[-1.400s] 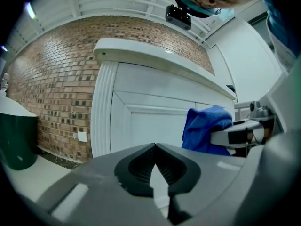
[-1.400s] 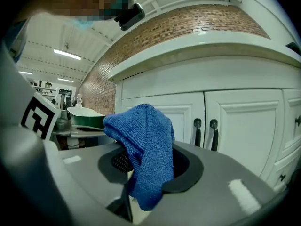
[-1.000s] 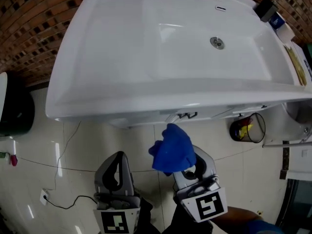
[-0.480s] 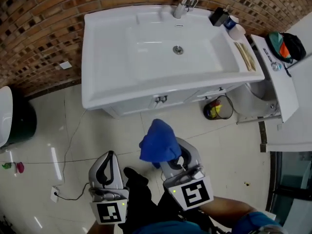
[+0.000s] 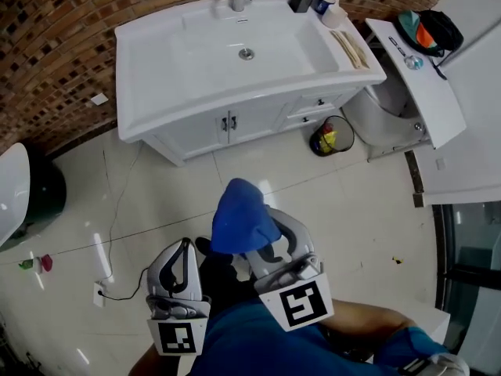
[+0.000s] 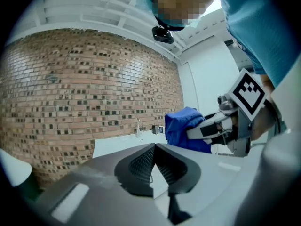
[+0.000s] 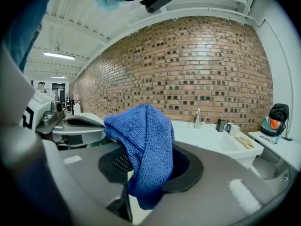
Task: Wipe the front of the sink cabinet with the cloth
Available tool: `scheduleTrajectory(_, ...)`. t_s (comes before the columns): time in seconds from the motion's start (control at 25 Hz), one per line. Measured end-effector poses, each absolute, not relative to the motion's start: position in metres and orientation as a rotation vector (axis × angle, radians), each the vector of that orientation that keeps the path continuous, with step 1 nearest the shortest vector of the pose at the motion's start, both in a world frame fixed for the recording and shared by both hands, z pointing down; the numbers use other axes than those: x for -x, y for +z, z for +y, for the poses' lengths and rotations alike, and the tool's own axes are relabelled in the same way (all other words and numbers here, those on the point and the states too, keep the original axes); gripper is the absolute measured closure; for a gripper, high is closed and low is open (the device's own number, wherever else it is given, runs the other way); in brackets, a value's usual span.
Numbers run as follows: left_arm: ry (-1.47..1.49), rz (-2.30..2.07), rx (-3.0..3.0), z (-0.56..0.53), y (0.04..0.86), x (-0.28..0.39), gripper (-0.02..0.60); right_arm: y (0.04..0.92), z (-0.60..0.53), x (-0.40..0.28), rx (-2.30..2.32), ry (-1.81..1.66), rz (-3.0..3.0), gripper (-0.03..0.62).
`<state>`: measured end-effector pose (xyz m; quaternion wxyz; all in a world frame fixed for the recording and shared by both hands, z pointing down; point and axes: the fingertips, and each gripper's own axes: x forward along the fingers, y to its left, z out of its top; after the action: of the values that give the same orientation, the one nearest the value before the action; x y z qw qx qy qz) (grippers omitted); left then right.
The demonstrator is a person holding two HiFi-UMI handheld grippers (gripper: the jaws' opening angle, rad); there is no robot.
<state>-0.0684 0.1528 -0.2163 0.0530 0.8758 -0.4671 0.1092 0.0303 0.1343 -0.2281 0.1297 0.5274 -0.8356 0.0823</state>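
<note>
The white sink cabinet (image 5: 235, 124) stands against the brick wall, its doors facing me across the tiled floor. A blue cloth (image 5: 237, 214) is bunched up over my right gripper (image 5: 266, 241), which is shut on it well short of the cabinet front. In the right gripper view the cloth (image 7: 143, 145) hangs folded between the jaws of the right gripper (image 7: 146, 161), with the sink top (image 7: 221, 142) behind. My left gripper (image 5: 182, 251) sits beside it on the left, shut and holding nothing. The left gripper view shows the left gripper (image 6: 154, 149) and the cloth (image 6: 181, 126).
A small waste bin (image 5: 332, 138) stands right of the cabinet, beside a white fixture (image 5: 387, 116) and a shelf with a bag (image 5: 427, 26). A dark bin (image 5: 35, 202) is at the left. A cable runs to a socket (image 5: 99, 292) on the floor.
The view has pulled back: the sink cabinet is now much farther off and its whole front shows. Both grippers keep their pose, the cloth still in the right one.
</note>
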Motion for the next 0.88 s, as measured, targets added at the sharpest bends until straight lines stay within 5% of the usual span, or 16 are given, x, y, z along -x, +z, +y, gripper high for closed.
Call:
scheduleTrajectory(0.4,0.271,-1.495,-2.634,0.230,-0.247,-0.015,0.575,-0.242,0.224,-0.112,-1.488,0.238,-2.440,0.448)
scheduleTrajectory(0.88,0.342,-1.358,-2.673,0.257,-0.248,0.017,0.575,-0.267,0.271,-0.096,-1.853,0.222,-2.378,0.449)
